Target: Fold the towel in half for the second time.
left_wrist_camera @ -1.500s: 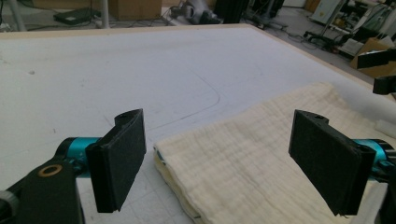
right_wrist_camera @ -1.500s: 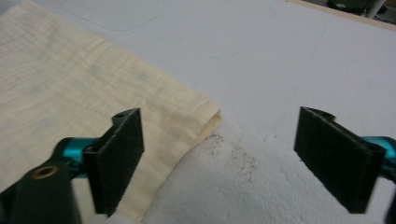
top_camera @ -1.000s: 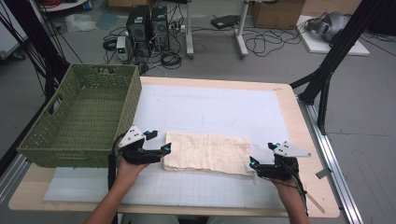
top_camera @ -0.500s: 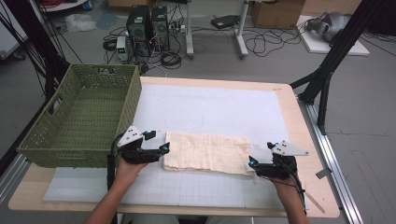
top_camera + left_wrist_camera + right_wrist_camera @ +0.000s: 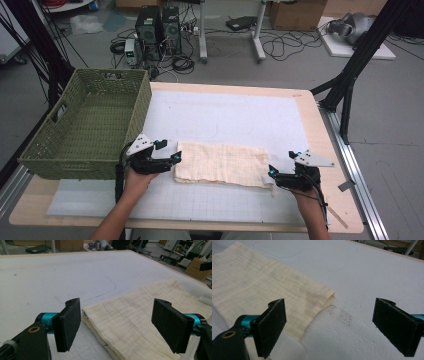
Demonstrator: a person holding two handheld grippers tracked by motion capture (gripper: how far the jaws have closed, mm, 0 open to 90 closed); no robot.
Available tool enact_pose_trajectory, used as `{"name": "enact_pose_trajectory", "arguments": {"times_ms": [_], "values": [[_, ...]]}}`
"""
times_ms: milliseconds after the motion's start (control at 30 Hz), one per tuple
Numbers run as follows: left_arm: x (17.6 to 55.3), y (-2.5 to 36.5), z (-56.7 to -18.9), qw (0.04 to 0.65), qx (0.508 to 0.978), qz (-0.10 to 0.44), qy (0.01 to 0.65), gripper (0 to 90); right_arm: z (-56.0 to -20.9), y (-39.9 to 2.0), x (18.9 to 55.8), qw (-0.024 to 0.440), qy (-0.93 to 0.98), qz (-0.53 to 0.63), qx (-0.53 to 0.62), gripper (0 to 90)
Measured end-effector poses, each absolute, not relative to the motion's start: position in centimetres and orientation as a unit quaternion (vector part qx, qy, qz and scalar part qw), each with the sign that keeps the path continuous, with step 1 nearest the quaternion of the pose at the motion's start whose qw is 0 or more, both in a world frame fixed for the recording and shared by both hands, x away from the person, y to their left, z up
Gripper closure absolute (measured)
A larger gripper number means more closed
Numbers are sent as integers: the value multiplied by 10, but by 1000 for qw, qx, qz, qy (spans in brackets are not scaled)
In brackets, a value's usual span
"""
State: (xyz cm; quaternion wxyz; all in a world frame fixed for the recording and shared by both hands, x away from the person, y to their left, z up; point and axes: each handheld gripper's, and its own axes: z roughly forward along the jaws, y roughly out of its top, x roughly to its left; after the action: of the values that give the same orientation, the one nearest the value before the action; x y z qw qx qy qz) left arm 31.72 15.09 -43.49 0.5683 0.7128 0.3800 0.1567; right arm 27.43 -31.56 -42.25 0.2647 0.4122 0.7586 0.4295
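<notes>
A folded cream cloth [image 5: 222, 162] lies flat on the white mat [image 5: 230, 117], long side running left to right. My left gripper [image 5: 175, 157] sits open at the cloth's left end, and the left gripper view has its jaws spread wide over the cloth [image 5: 130, 322] near the layered corner. At the right end, my right gripper [image 5: 271, 172] is open too. Its own view looks down on the cloth's [image 5: 262, 287] folded right edge, which lies between the jaws, nearer the left one. Neither gripper holds anything.
A green woven basket [image 5: 87, 127] stands on the table's left side, just beyond the left hand. The wooden table edge [image 5: 320, 130] runs along the right. Cables, computer towers and black stand legs sit on the floor behind the table.
</notes>
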Motion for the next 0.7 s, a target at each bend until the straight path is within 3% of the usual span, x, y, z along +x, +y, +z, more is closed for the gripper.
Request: {"name": "enact_pose_trajectory", "arguments": {"times_ms": [433,600,700], "values": [[338,143,-430,559,716,128,398,226,-423,-316,274,255,760,431,414,112],[347,137,-436,538,725,121,413,222,-424,-314,276,252,763,429,412,113],[355,134,-441,494,742,131,433,252,-424,-313,277,249,765,428,412,112]]}}
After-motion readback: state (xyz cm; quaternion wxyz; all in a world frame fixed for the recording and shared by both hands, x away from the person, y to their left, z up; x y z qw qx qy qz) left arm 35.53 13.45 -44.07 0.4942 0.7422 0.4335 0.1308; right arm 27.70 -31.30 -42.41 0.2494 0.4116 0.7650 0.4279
